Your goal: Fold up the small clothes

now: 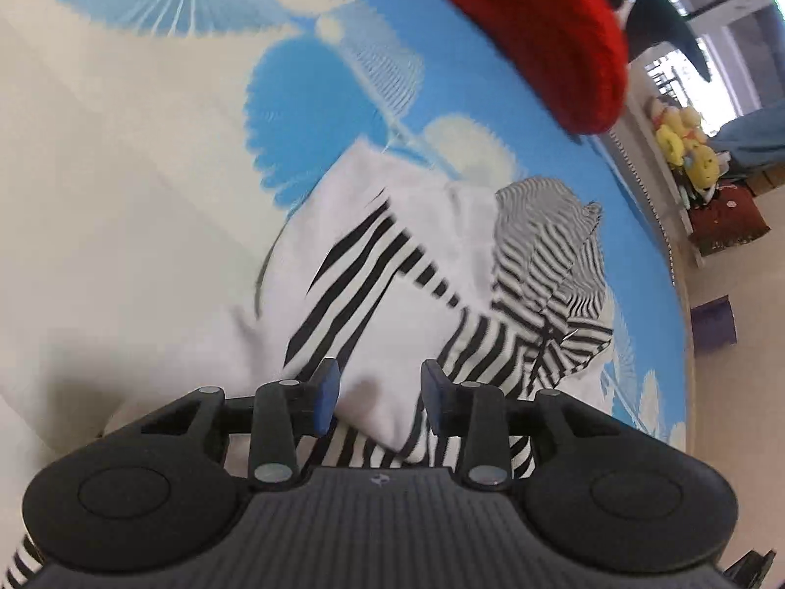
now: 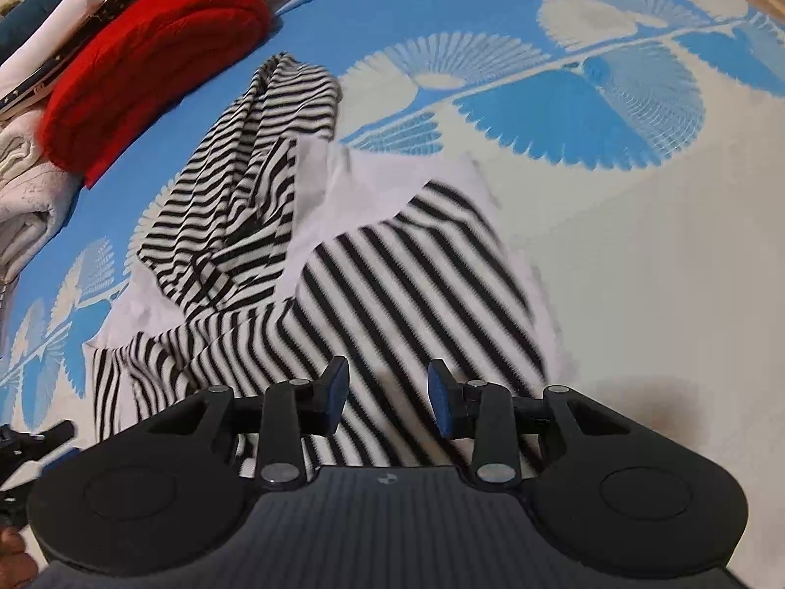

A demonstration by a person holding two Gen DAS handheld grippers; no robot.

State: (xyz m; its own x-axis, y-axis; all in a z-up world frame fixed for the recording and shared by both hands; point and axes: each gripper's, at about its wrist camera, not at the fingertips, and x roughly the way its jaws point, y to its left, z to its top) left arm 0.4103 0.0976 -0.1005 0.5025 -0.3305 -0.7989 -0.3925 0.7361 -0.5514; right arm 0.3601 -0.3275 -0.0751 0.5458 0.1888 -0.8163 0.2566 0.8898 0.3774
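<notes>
Left tool: jaws parted, gripping nothing; a white fold of the striped garment lies loose between and just ahead of them. Right tool: jaws parted, empty, poised over the garment's striped panel. Garment is rumpled on the bed. Risk: closing now may pinch several layers and drag the fold askew.

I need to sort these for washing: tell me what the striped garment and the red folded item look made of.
Striped garment: looks like thin, matte jersey knit, probably cotton or a blend; it drapes limply and creases softly. Red folded item: looks like thick, fuzzy knit, wool or acrylic; its surface shows ribbed texture and a bulky rounded fold.
</notes>
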